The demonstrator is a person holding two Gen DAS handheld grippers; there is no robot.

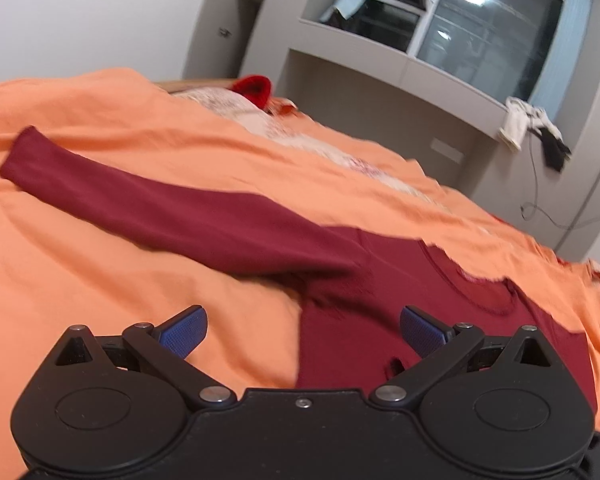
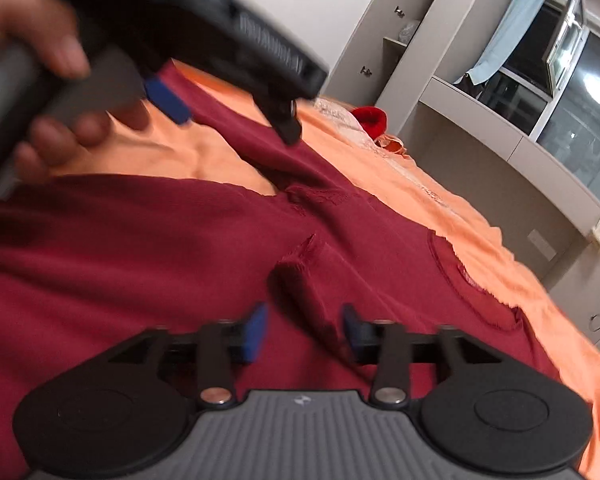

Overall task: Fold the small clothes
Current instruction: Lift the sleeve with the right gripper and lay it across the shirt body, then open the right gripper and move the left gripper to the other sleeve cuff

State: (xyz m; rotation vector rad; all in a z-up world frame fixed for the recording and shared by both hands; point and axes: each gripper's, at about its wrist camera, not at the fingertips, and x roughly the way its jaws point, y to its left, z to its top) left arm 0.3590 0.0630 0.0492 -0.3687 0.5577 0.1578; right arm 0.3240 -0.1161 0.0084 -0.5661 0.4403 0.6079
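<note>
A dark red long-sleeved top (image 1: 340, 280) lies flat on an orange bedsheet (image 1: 100, 280); one sleeve (image 1: 140, 208) stretches out to the left. My left gripper (image 1: 302, 330) is open wide and empty, low over the top's side edge near the armpit. In the right wrist view the top (image 2: 140, 248) fills the foreground. My right gripper (image 2: 304, 330) is open, its blue pads either side of a raised fold or sleeve cuff (image 2: 300, 292) without pinching it. The left gripper (image 2: 224, 96), held by a hand, hovers over the far sleeve.
A red knitted item (image 1: 254, 88) and a pale patterned cloth (image 1: 228, 104) lie at the far end of the bed. Grey shelving and a dark window (image 1: 480, 40) stand behind; clothes hang off the sill (image 1: 532, 128). The bed edge drops away at right.
</note>
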